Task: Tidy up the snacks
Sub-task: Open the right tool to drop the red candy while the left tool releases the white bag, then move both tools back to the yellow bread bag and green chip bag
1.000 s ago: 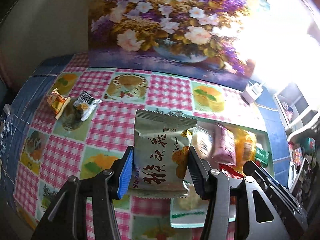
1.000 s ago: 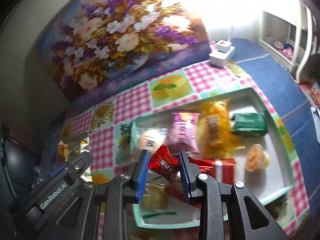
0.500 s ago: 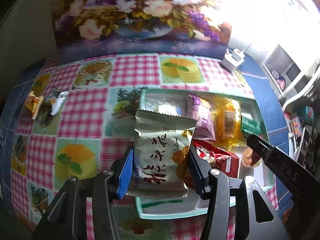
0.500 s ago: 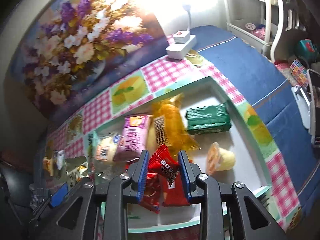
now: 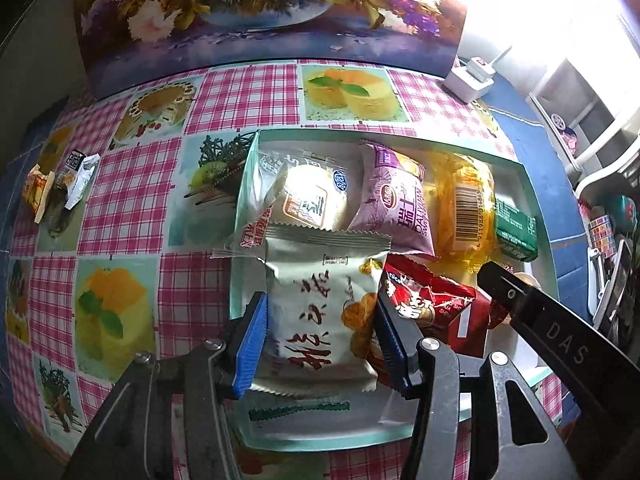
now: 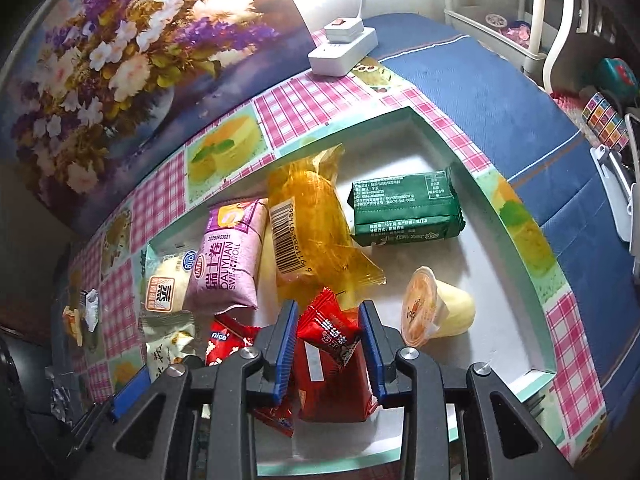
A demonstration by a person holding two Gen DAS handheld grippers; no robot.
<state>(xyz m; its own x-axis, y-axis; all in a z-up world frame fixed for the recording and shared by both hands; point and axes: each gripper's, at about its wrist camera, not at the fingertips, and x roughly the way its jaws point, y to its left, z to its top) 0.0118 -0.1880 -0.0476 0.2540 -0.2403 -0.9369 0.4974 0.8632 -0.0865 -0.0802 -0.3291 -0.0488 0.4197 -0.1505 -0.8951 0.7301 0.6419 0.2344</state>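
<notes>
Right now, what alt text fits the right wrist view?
The right gripper, its jaws opening, has a small red crinkly candy wrapper between its blue fingers over a pale green tray holding a purple roll pack, orange bag, green packet and jelly cup.

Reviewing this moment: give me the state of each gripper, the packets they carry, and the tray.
Left gripper: shut on the grey-white packet, over the tray.
Right gripper: jaws opening, small red packet between the pads.
Tray: holds several snacks.
Jelly cup: on its side.
</notes>
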